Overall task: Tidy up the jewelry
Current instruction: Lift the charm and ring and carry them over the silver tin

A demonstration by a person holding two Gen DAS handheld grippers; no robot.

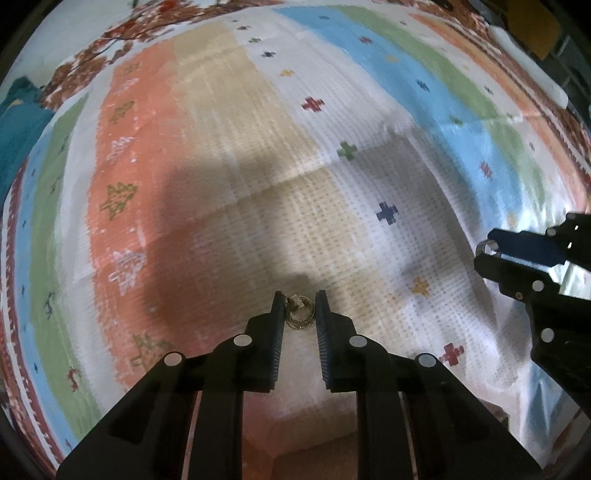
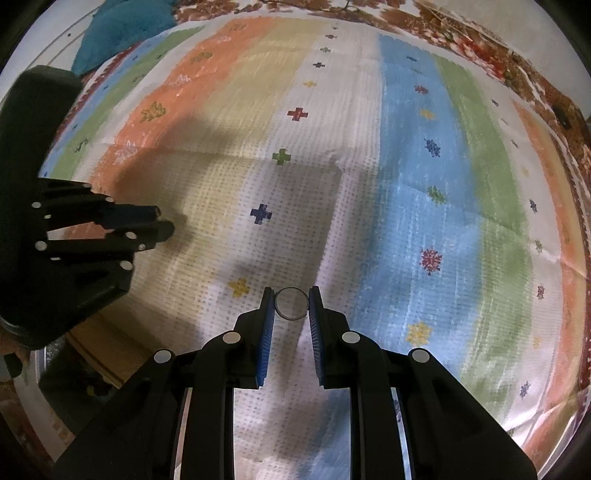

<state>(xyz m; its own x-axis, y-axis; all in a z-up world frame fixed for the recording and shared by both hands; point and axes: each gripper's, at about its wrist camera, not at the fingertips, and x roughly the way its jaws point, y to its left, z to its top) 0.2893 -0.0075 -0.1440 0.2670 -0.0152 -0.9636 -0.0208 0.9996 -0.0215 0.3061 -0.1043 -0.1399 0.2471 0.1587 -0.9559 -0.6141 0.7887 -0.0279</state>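
A large woven cloth [image 1: 229, 155] covers the whole surface, striped lengthwise in orange, tan, white, blue and green, with a dark red patterned border along its edges. Small cross and snowflake motifs in red, green, navy and yellow dot the stripes. No brand, label or writing can be read anywhere. A teal cushion [image 2: 122, 26] lies past the cloth's far left corner in the right wrist view.

The left gripper [image 1: 300, 308] reaches forward, tilted down over the tan stripe toward the near edge of the cloth. Its black fingers [image 1: 277, 314] with ribbed blue pads stand a narrow gap apart. Between the tips sits a small gold ring-shaped piece [image 1: 301, 314] with a pale tag or stone at its top left; it lies against the left pad, and whether the right pad touches it cannot be told.

The right gripper [image 2: 291, 308] points the same way over the white stripe near the near edge, beside the blue stripe. Its jaws are closed to a narrow gap on a thin silver ring [image 2: 291, 303], which stands upright with its open circle facing the camera and both pads touching its sides.

Each gripper shows in the other's view, side by side and apart: the right one [image 1: 491, 254] at the right edge, the left one [image 2: 162, 221] at the left edge.
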